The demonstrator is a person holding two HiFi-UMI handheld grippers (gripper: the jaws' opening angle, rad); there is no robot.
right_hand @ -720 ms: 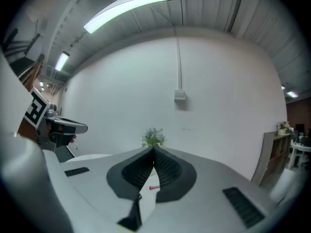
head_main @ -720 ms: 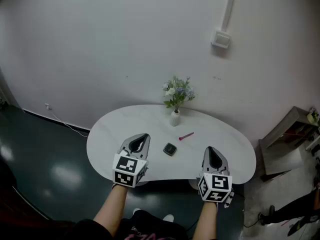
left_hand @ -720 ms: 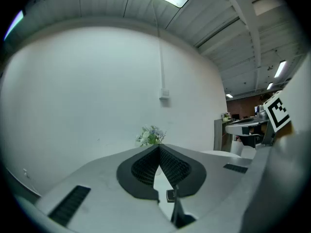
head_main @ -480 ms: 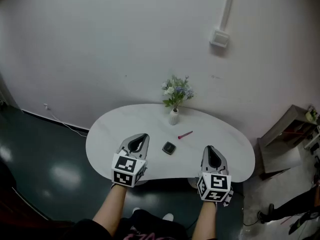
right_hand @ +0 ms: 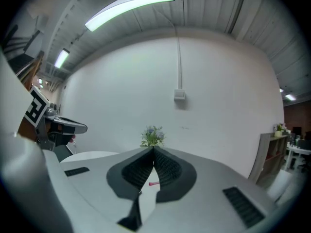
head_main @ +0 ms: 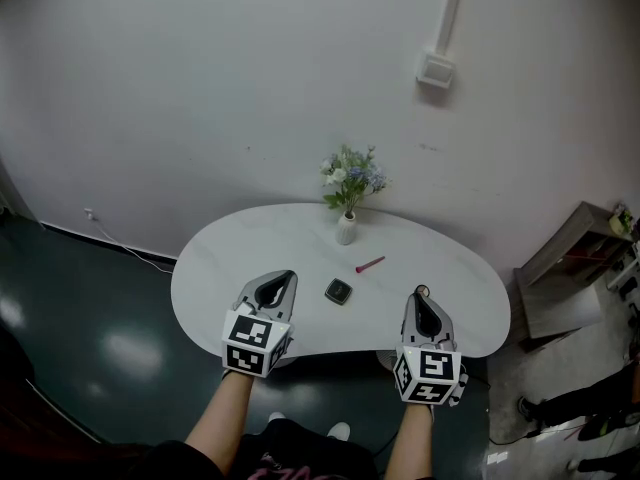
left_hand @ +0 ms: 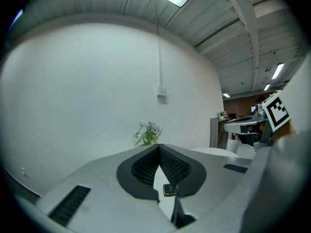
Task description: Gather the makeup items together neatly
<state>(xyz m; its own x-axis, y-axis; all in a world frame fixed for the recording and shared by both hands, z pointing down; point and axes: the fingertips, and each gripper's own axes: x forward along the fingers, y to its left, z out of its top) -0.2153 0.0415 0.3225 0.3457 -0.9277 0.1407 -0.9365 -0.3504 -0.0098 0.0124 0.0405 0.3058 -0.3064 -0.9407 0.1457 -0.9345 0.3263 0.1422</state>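
**Both grippers shut and empty at the desk's near edge**

The white, kidney-shaped desk [head_main: 220,268] stands against a pale wall. The left gripper [head_main: 283,276] and the right gripper [head_main: 424,293] hover over its near edge, well apart, each with its jaws clenched tip to tip on nothing. A vase of flowers [head_main: 346,230] stands at the far edge. Between the grippers lies a black compact [head_main: 338,291]. A pink stick [head_main: 369,264] lies apart from it, nearer the vase. Only the head view shows both items together. The left gripper view catches just the compact below its jaws, and the right gripper view just the stick.
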